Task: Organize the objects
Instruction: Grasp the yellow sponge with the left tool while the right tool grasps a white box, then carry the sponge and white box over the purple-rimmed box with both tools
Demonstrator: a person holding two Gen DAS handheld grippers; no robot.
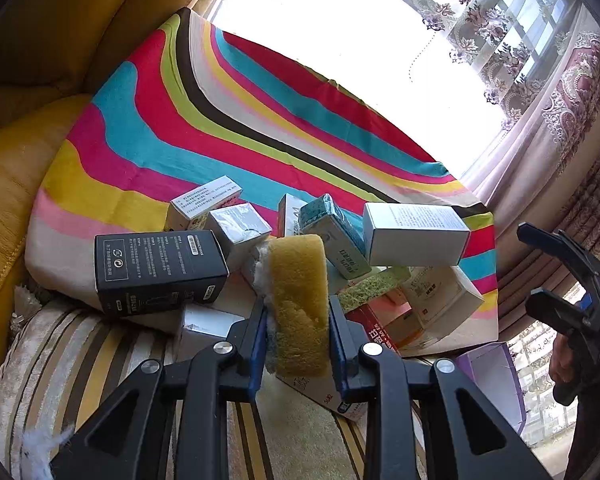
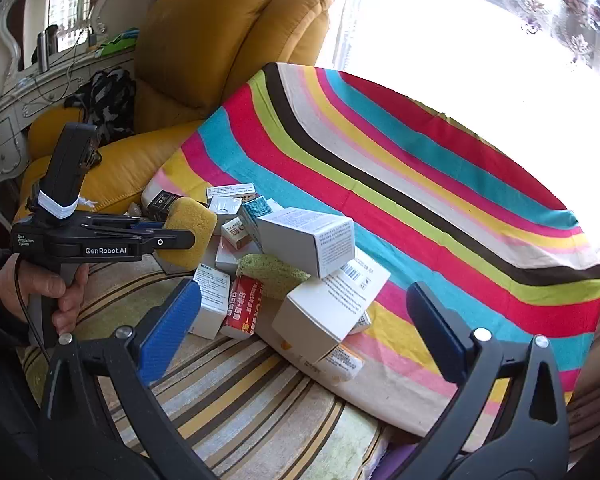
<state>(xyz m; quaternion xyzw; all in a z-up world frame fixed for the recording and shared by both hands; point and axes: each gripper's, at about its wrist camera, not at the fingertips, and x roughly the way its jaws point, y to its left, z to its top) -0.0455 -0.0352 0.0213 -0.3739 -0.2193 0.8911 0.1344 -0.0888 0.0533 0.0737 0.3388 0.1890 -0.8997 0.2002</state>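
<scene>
My left gripper [image 1: 298, 308] is shut on a yellow sponge [image 1: 298, 300] and holds it above a pile of small boxes; it also shows in the right wrist view [image 2: 190, 236], sponge [image 2: 192, 224] in its jaws. The pile holds a black box [image 1: 160, 270], a white box [image 1: 416, 234], a teal box [image 1: 332, 232], a green sponge [image 1: 374, 284] and a red box [image 2: 244, 306]. My right gripper [image 2: 304, 320] is open and empty, fingers wide apart in front of the pile, near a large white box [image 2: 332, 300].
The pile leans on a big striped cushion [image 2: 420, 184] on a striped seat pad [image 2: 236, 392]. A mustard leather armchair [image 2: 220, 40] stands behind. A purple box [image 1: 496, 376] lies at the right. Curtains [image 1: 560, 92] and a bright window are beyond.
</scene>
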